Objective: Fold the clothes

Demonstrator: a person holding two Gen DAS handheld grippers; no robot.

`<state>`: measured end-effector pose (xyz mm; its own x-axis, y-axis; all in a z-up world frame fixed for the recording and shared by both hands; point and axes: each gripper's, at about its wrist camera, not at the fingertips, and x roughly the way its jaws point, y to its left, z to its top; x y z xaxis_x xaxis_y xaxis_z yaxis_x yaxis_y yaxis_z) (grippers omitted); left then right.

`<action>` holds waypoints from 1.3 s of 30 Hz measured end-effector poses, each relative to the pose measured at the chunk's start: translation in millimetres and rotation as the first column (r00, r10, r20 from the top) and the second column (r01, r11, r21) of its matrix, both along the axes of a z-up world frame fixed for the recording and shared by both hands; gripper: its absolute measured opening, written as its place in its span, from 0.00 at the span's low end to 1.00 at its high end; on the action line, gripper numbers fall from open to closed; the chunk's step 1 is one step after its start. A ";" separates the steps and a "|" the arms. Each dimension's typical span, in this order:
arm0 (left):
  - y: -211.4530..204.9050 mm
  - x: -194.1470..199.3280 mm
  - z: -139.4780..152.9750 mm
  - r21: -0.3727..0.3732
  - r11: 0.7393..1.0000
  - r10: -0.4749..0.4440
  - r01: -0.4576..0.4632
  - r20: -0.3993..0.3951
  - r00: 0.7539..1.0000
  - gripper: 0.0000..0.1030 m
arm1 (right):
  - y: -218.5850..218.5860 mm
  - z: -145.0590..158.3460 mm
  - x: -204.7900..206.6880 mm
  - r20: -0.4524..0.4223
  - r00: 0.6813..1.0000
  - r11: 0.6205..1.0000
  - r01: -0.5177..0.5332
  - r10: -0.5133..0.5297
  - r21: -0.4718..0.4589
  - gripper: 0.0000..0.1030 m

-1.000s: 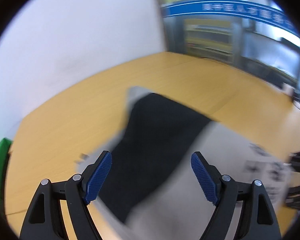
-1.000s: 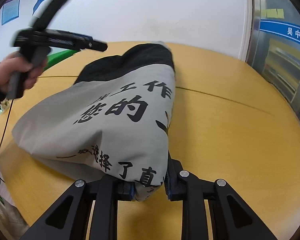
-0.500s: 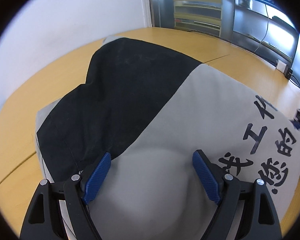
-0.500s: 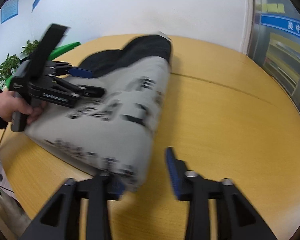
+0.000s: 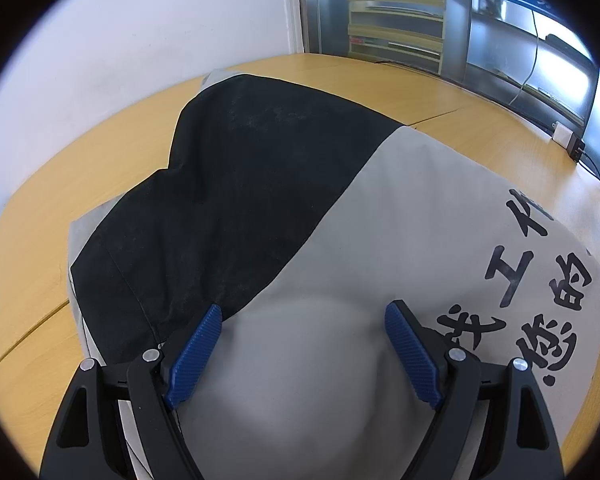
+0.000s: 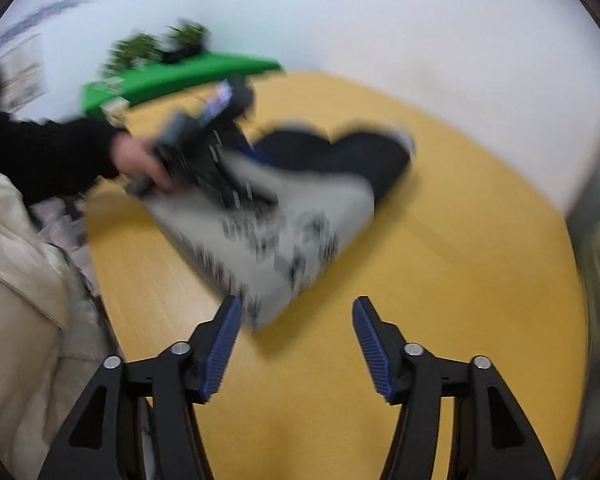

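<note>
Where it lies folded on the yellow wooden tabletop (image 5: 452, 92), the smooth grey-and-black printed garment (image 5: 380, 220) bulges between the left tool's (image 5: 304, 344) wide-spread ribbed blue pads. The right tool (image 6: 296, 340) gapes wide, empty, garment corner just ahead.

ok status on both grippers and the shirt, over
Left gripper open, pressed on the folded shirt. Right gripper open, empty, above the table, view blurred. Nothing in the way.
</note>
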<state>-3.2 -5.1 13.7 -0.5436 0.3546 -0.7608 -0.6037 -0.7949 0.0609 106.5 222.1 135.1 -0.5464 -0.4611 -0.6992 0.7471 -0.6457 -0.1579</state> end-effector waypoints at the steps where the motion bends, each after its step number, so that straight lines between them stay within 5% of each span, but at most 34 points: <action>1: 0.7 -1.2 0.5 0.002 1.000 -0.002 0.002 0.002 1.000 0.83 | -4.2 6.4 -7.7 -0.028 0.997 0.997 -0.072 0.072 -0.001 0.65; 3: -1.4 -0.9 0.5 -0.006 1.000 -0.016 0.016 -0.003 1.000 0.83 | -24.0 0.0 -29.2 -0.041 0.964 0.965 -0.260 0.261 0.039 0.65; 6: -5.9 -2.3 0.6 -0.014 0.999 -0.045 0.045 -0.003 0.999 0.83 | -55.3 -30.4 -70.0 0.066 0.901 0.893 -0.433 0.428 0.126 0.65; 12: -14.7 -4.2 0.5 -0.029 0.997 -0.066 0.066 -0.006 0.998 0.83 | -54.5 -81.8 -109.7 0.247 0.854 0.875 -0.482 0.458 0.047 0.72; 15: -13.1 0.6 7.3 -0.054 0.996 -0.071 0.070 -0.009 0.997 0.83 | -47.6 -98.0 -98.4 0.241 0.874 0.892 -0.448 0.421 0.066 0.75; 22: -34.0 56.4 64.5 0.038 0.996 -0.082 0.086 -0.097 0.992 0.83 | -49.2 -98.5 -74.2 0.228 0.917 0.934 -0.352 0.329 0.068 0.78; 28: -36.6 70.4 14.4 -0.006 0.993 -0.121 0.122 0.031 0.992 0.83 | -58.6 -84.7 -43.4 0.295 0.909 0.946 -0.321 0.295 0.040 0.82; 32: -47.4 69.1 10.6 0.027 0.992 -0.122 0.121 0.046 0.991 0.83 | -46.2 -41.6 -62.6 0.159 0.921 0.933 -0.359 0.357 -0.014 0.86; 35: -50.3 69.9 9.2 0.033 0.992 -0.125 0.124 0.052 0.991 0.83 | -35.1 -15.9 -102.6 0.021 0.936 0.935 -0.348 0.350 -0.069 1.00; 39: -53.8 71.8 8.0 0.055 0.992 -0.121 0.118 0.055 0.991 0.83 | -40.8 -54.3 -172.4 0.128 0.943 0.948 -0.315 0.308 0.045 1.00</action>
